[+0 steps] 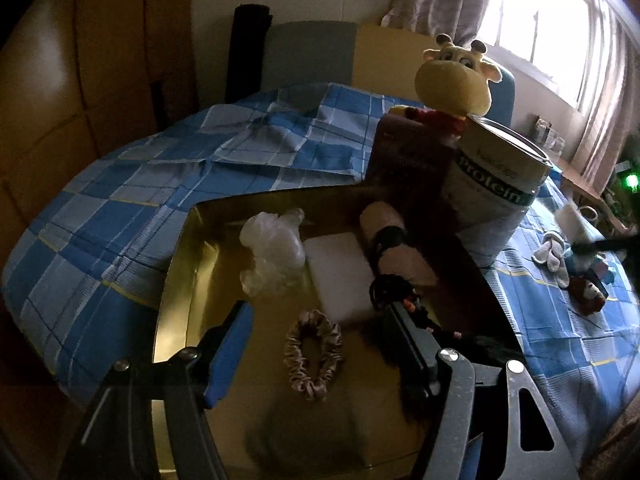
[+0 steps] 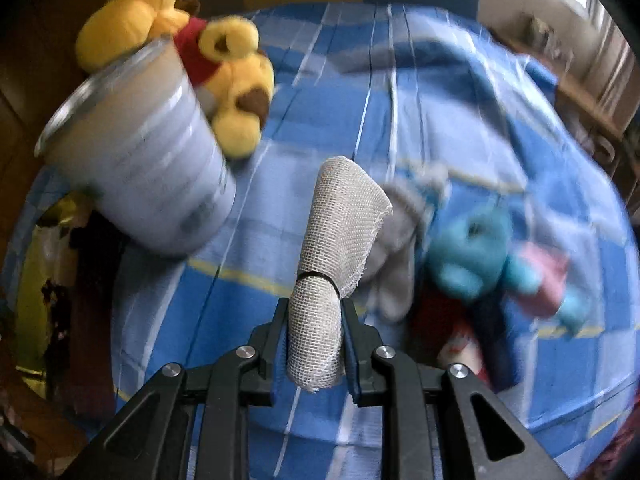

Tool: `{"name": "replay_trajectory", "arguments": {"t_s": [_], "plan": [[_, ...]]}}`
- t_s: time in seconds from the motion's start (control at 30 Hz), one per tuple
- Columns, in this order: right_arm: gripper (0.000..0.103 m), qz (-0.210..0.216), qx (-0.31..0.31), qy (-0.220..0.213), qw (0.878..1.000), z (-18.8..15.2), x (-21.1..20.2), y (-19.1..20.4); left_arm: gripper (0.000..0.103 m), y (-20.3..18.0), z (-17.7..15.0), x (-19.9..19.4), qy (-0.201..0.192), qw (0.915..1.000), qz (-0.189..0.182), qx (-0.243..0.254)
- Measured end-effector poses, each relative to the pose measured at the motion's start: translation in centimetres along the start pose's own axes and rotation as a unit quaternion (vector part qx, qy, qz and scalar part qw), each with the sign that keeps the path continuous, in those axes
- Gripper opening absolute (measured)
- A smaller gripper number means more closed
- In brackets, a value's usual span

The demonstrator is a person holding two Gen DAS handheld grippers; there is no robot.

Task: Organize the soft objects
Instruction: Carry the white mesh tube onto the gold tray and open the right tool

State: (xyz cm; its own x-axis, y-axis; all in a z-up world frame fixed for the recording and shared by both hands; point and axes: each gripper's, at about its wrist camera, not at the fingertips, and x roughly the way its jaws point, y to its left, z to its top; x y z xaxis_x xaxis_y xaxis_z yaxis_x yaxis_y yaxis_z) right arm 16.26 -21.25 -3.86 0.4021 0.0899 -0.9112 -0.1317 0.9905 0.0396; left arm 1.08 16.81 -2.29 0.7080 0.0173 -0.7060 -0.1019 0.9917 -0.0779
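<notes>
Right claw (image 2: 314,344) clamps a gauze roll (image 2: 336,248) | left claw (image 1: 316,332) gapes empty above scrunchie (image 1: 314,354) in gold box (image 1: 180,264) | next, likely: carry roll leftward to box

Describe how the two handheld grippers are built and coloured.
Both match: the left gripper and right gripper have black angular link arms with cut-out slots, round silver pivot bolts, and straight fingers lined with blue pads. No cables, markings, sleeves or hands are visible.
</notes>
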Motion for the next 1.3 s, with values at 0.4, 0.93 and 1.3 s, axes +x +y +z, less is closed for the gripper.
{"name": "replay_trajectory", "arguments": {"t_s": [0.4, 0.93, 1.3], "plan": [[0.022, -0.174, 0.01, -0.1, 0.979, 19.6, -7.1, 0.8, 0.069, 1.0, -0.7, 0.6, 0.01, 0.9996, -0.024, -0.014], [0.022, 0.024, -0.253, -0.203, 0.946, 24.7, -11.1, 26.0, 0.069, 3.7, -0.5, 0.3, 0.006, 0.9989, 0.012, -0.045], [0.022, 0.212, -0.34, -0.009, 0.916, 5.6, -3.3, 33.8, 0.074, 8.0, -0.6, -1.9, -0.016, 0.9921, 0.086, -0.09]]}}
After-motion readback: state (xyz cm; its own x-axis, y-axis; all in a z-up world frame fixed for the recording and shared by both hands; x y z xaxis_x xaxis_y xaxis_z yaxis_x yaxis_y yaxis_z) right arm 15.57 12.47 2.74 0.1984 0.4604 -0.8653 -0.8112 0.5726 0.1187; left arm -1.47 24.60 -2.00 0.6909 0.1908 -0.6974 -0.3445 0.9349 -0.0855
